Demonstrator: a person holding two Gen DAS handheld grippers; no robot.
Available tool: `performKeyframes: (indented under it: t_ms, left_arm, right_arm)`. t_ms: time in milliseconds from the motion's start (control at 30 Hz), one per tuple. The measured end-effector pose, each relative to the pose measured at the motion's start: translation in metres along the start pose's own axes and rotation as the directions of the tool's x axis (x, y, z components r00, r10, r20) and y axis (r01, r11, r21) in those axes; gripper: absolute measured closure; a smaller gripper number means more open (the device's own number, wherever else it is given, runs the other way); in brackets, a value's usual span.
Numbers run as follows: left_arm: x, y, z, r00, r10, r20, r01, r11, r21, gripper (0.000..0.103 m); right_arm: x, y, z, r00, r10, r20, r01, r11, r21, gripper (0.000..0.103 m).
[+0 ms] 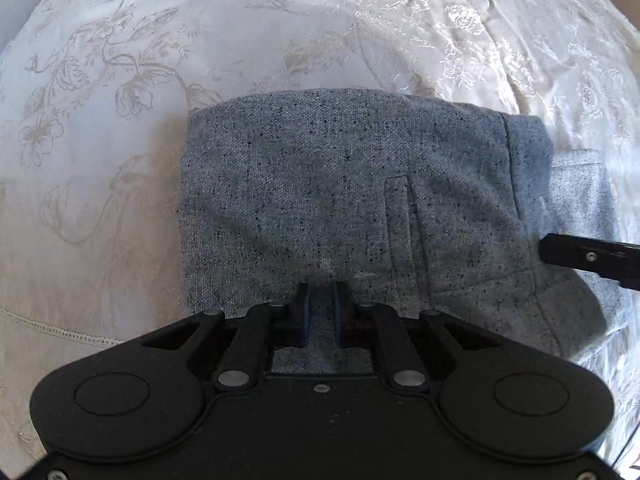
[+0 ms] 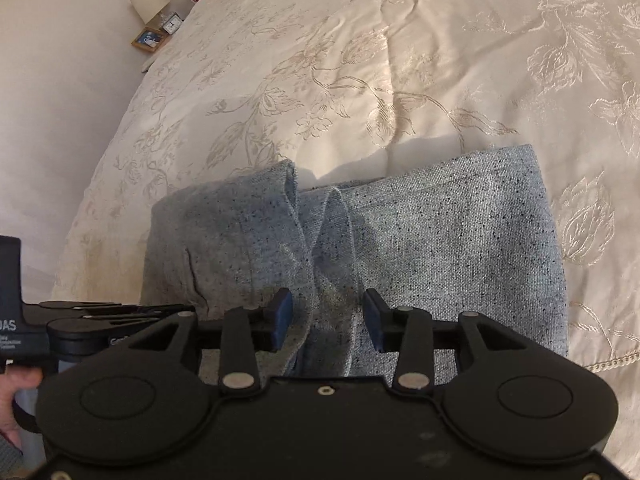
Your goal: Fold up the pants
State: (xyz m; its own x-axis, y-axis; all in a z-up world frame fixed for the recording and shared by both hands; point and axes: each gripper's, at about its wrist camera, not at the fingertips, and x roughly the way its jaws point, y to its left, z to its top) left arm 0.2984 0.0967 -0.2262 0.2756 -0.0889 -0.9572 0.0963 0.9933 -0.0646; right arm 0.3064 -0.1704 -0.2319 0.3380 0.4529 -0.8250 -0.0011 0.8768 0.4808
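Observation:
Grey-blue speckled pants (image 1: 320, 184) lie folded in a compact stack on a cream floral bedspread (image 1: 120, 80). My left gripper (image 1: 322, 296) sits at the near edge of the stack, its jaws narrowly apart with pants fabric between the blue pads. A welt pocket (image 1: 402, 216) faces up. In the right wrist view the pants (image 2: 440, 240) show a raised fold. My right gripper (image 2: 326, 312) is open, jaws wide either side of that fold. A right gripper finger (image 1: 580, 254) shows at the left view's right edge.
The bedspread (image 2: 360, 60) stretches far beyond the pants. A bedside table with a lamp (image 2: 150, 2), a clock (image 2: 172, 24) and a framed picture (image 2: 148, 40) stands at the far left. The left gripper's body (image 2: 60, 320) and a hand show at the left edge.

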Motion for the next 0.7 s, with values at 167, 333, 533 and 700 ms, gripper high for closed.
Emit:
performKeyframes:
  t_ms: [167, 333, 533, 700]
  left_arm:
    - [-0.025, 0.017, -0.012, 0.998, -0.035, 0.046, 0.037, 0.999, -0.031, 0.085]
    - [-0.063, 0.035, -0.039, 0.993, 0.0, 0.121, 0.01, 0.997, -0.081, 0.085]
    - [-0.097, 0.026, -0.087, 0.987, 0.011, 0.159, -0.005, 0.999, -0.038, 0.085]
    - [-0.108, -0.016, -0.116, 0.981, -0.065, 0.18, 0.049, 0.994, 0.093, 0.085]
  right_arm:
    - [0.013, -0.008, 0.001, 0.997, 0.073, -0.005, -0.073, 0.995, 0.064, 0.056]
    - [0.023, -0.001, 0.001, 0.99, 0.138, -0.016, -0.137, 0.989, 0.063, 0.055]
    - [0.024, 0.031, 0.005, 0.995, 0.062, -0.083, -0.067, 0.996, -0.054, 0.076]
    - [-0.003, 0.051, 0.014, 0.997, 0.052, -0.048, -0.057, 0.992, -0.113, 0.091]
